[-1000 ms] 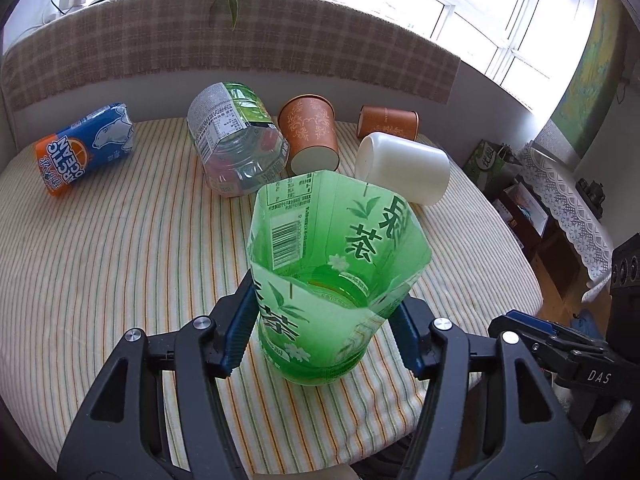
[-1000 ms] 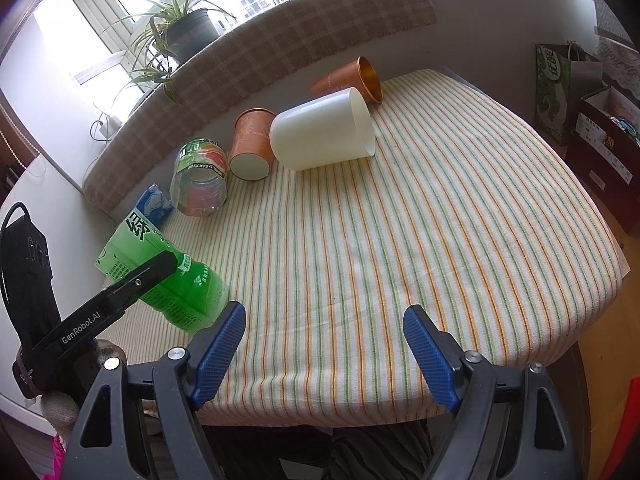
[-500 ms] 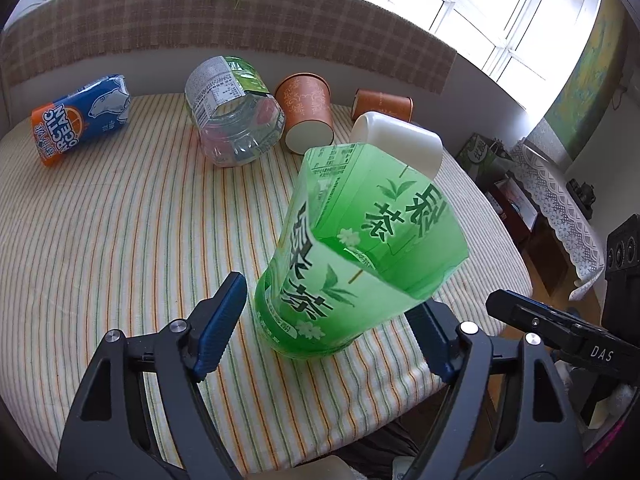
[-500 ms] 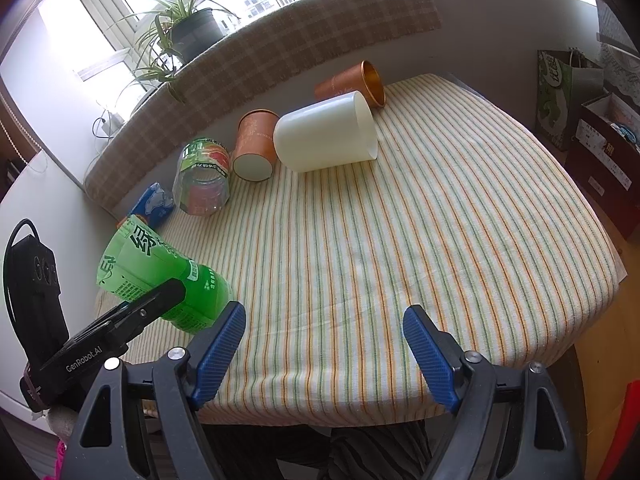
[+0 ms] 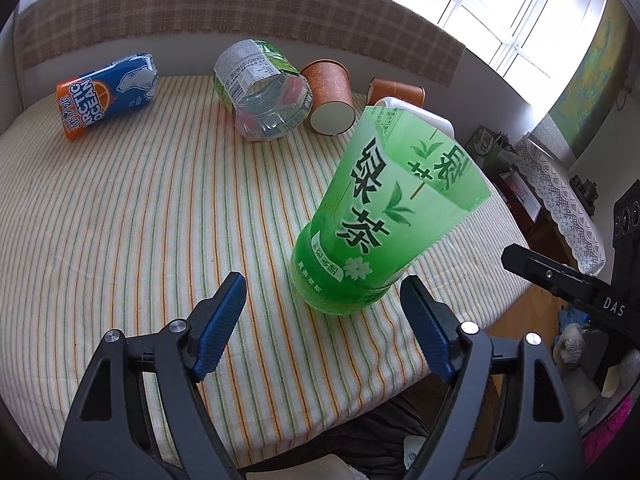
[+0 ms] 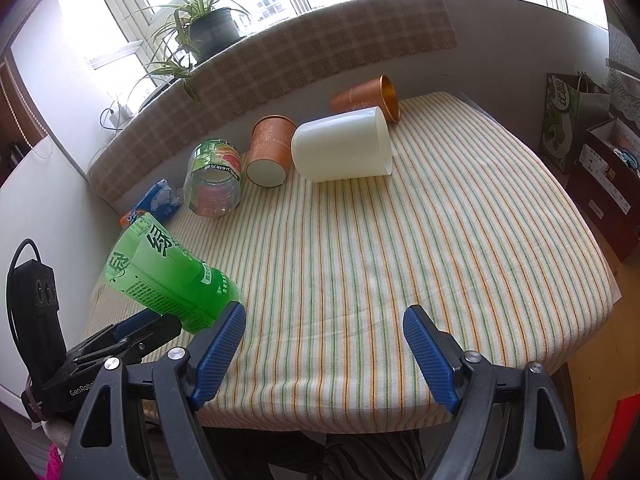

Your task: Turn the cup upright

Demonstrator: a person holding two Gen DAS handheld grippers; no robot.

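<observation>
On the striped table (image 6: 440, 240), both jaws gape; only the left view shows the green cup (image 5: 380, 232) upright.

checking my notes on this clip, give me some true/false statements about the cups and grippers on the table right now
1. The green cup stands on its base with its open end up, apart from both fingers of the left gripper. True.
2. The white cup stands upright. False: it lies on its side on the striped tablecloth.
3. The right gripper is open and holds nothing. True.
4. The blue and orange carton is clamped in the right gripper. False: it lies on the cloth at the far side.
5. Two orange paper cups, and, lie on their sides. True.
</observation>
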